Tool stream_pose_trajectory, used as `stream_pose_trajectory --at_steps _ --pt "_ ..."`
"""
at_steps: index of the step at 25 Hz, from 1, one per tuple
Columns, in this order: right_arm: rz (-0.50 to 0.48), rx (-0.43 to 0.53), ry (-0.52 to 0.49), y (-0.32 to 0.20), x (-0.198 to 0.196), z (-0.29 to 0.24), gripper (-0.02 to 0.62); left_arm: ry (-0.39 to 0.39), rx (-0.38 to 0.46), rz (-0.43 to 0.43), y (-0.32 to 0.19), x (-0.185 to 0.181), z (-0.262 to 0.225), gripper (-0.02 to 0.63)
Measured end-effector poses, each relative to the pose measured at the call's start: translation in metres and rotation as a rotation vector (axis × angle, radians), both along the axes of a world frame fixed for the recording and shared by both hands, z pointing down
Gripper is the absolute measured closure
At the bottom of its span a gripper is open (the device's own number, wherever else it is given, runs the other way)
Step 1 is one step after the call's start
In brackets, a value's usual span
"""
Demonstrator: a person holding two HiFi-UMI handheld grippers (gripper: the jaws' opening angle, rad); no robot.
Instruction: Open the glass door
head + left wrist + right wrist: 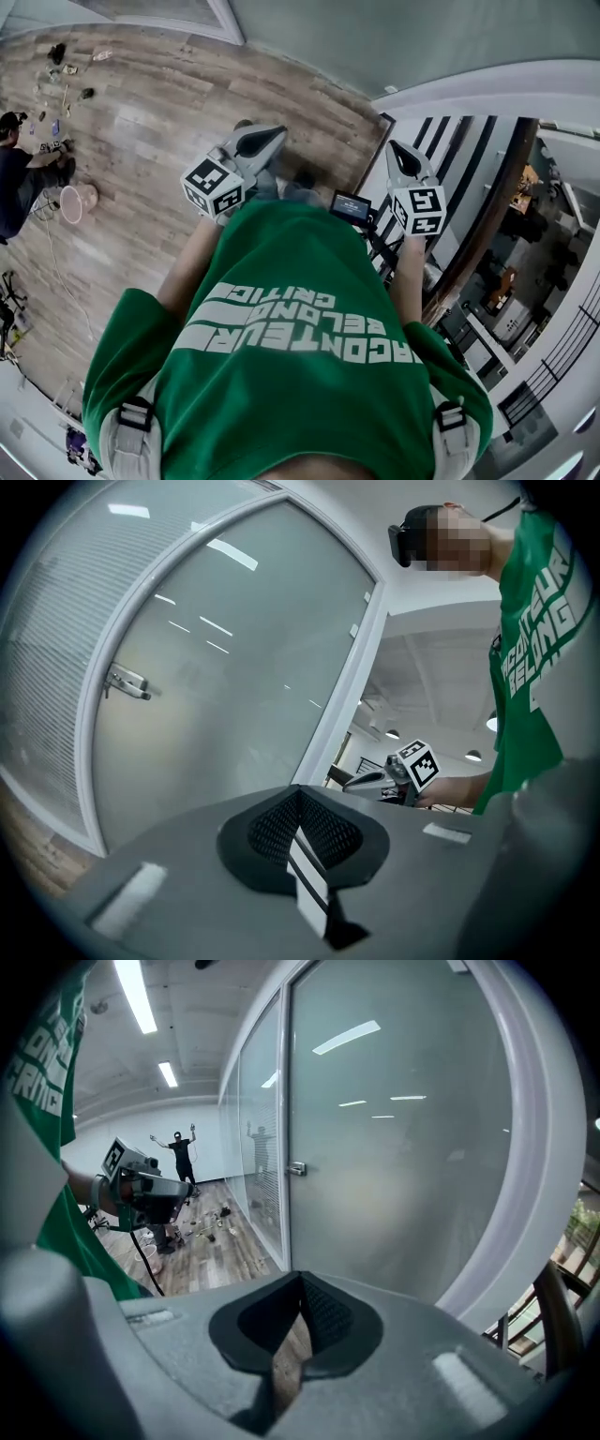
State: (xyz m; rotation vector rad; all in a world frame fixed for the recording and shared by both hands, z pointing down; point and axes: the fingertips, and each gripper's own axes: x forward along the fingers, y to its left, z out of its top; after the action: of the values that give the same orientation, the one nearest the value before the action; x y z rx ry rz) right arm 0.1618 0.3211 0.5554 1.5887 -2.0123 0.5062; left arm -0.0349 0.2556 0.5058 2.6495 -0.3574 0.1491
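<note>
The frosted glass door [234, 667] with a white frame stands in front of me, and its metal handle [127, 682] sits at its left edge. In the right gripper view the glass door [403, 1147] fills the right side, with the handle [296, 1168] at its left frame. My left gripper [274, 135] is held up over the wood floor, shut and holding nothing. My right gripper [396, 148] points at the striped floor beside the door frame, also shut and holding nothing. Neither touches the door or the handle. Each gripper shows in the other's view: right gripper [394, 772], left gripper [141, 1185].
A person [19, 173] sits on the wood floor at far left beside a pink bin [77, 202] and scattered small items [61, 70]. A brown handrail [487, 216] runs along the right, above a lower level. Another person [180, 1157] stands far down the room.
</note>
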Motion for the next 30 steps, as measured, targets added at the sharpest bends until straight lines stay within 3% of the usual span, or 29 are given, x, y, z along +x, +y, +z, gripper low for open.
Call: stream_pose_trajectory --at_steps 4,14,18,25,30 --pt "0.009 0.01 0.024 -0.038 -0.011 -0.01 0.604 0.03 0.011 0.036 -0.038 -0.001 -0.009 0.592" --pt "-0.051 0.003 0.043 -0.191 -0.045 -0.007 0.604 0.012 -0.017 -0.024 -0.18 -0.042 0.005 0.592" --pt "-0.089 0.0 0.059 -0.226 -0.07 -0.003 0.604 0.017 -0.023 -0.07 -0.218 -0.067 0.008 0.592" --pt "-0.099 0.006 0.086 -0.267 -0.092 -0.004 0.604 0.002 -0.018 -0.072 -0.261 -0.094 0.015 0.592" --pt "-0.139 0.017 0.087 -0.305 -0.096 -0.013 0.604 0.002 -0.017 -0.086 -0.288 -0.091 0.011 0.592"
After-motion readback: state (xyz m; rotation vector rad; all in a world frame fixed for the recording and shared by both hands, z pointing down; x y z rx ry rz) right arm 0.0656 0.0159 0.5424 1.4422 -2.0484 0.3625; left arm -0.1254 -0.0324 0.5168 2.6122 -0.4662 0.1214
